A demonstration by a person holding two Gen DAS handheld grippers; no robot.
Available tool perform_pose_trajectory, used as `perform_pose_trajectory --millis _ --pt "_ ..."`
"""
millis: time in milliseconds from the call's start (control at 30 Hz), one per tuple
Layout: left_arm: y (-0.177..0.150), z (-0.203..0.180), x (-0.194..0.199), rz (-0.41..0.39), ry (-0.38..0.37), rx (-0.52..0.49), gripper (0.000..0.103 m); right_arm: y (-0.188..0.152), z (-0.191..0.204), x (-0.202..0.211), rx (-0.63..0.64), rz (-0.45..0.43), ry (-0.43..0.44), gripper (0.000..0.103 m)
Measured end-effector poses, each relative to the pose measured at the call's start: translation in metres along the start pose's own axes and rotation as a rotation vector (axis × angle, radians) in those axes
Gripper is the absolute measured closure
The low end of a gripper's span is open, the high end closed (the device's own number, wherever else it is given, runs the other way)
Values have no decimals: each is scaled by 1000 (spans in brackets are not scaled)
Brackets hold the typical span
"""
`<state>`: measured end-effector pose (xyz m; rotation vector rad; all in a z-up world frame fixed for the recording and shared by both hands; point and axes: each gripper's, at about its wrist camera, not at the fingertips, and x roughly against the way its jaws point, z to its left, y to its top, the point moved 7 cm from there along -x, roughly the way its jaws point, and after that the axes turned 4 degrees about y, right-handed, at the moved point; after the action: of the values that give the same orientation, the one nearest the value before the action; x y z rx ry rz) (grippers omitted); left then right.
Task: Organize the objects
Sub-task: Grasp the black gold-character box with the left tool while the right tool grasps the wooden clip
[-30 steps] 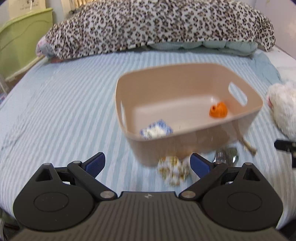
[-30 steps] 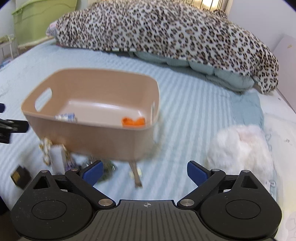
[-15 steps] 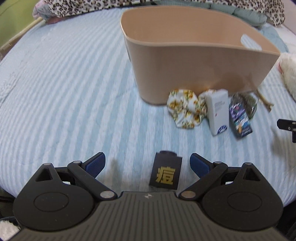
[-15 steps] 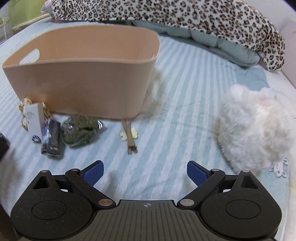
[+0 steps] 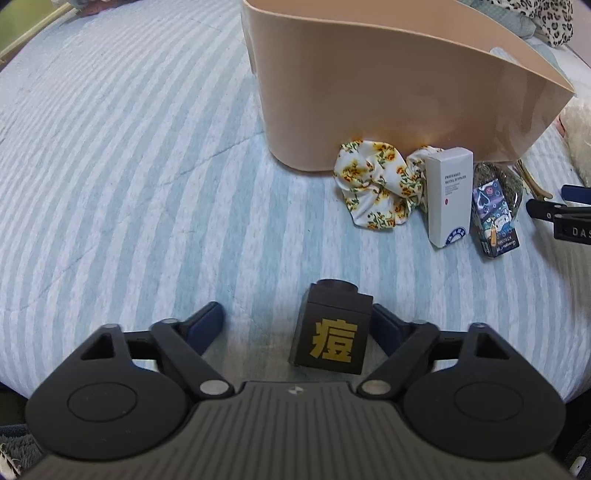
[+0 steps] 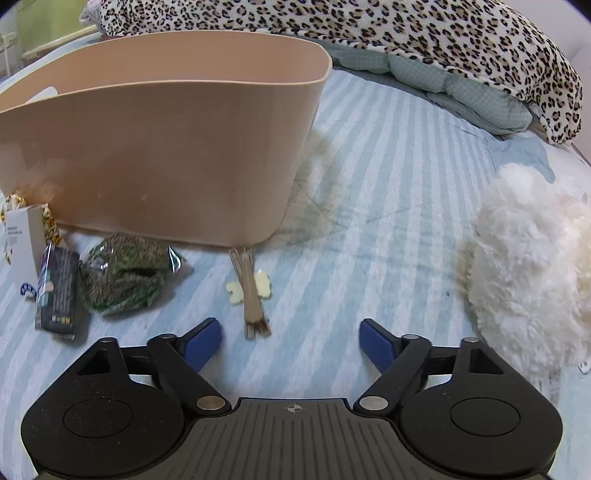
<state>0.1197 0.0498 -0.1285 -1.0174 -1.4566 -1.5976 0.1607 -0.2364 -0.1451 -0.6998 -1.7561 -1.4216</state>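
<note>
A beige plastic bin [image 5: 388, 92] stands on the striped bed; it also shows in the right wrist view [image 6: 159, 147]. In front of it lie a floral scrunchie [image 5: 373, 184], a white box [image 5: 448, 195], a dark card pack [image 5: 495, 218] and a green foil packet [image 6: 125, 273]. A black box with a gold character [image 5: 334, 332] lies between the fingers of my open left gripper [image 5: 295, 321], close to the right finger. My open, empty right gripper [image 6: 291, 338] hovers low near a hair clip with a cream flower [image 6: 251, 291].
A white fluffy plush [image 6: 532, 280] lies to the right. A leopard-print pillow [image 6: 369, 33] and a teal cushion [image 6: 461, 99] lie at the head of the bed. The right gripper's finger tip [image 5: 561, 214] shows at the left view's right edge.
Both grippers have tilted down and dropped towards the bed. The left one has closed in around the black box; the right one has come nearer the hair clip. Both stay open.
</note>
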Motion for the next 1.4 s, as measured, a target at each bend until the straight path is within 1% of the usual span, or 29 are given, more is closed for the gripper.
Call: perform_pose_trajectory --millis 33,100,133,167,200,400,667,867,967,1133,1300,1400 --pt "0 1 2 -8 6 -2 30 1 1 -1 -2 -4 2 32" --pt "1 1 6 -19 7 -2 50 1 6 -1 7 -4 12 50" --pt "2 1 9 -22 6 -5 55 0 9 0 19 -7 14 56" --pt "3 0 11 -24 3 -6 69 0 12 1 32 -3 12 71" --pt "3 0 13 -25 1 -5 70 0 14 1 39 -1 13 89" --pt "4 -2 22 -49 11 -10 70 -4 22 17 66 -16 20 90" --pt "18 -4 54 -138 12 -8 70 4 29 63 68 -101 28 90" --pt "38 -2 75 -213 7 12 70 16 37 99 58 -178 48 90" --pt "51 -5 89 -257 -3 9 70 27 40 117 51 -224 55 90" --pt "81 -13 108 -340 20 -22 70 53 41 142 12 -303 69 90" --pt "121 -23 118 -408 45 -45 70 82 39 145 -13 -334 56 90" --pt "141 -28 112 -408 37 -36 70 98 38 139 -24 -341 54 90"
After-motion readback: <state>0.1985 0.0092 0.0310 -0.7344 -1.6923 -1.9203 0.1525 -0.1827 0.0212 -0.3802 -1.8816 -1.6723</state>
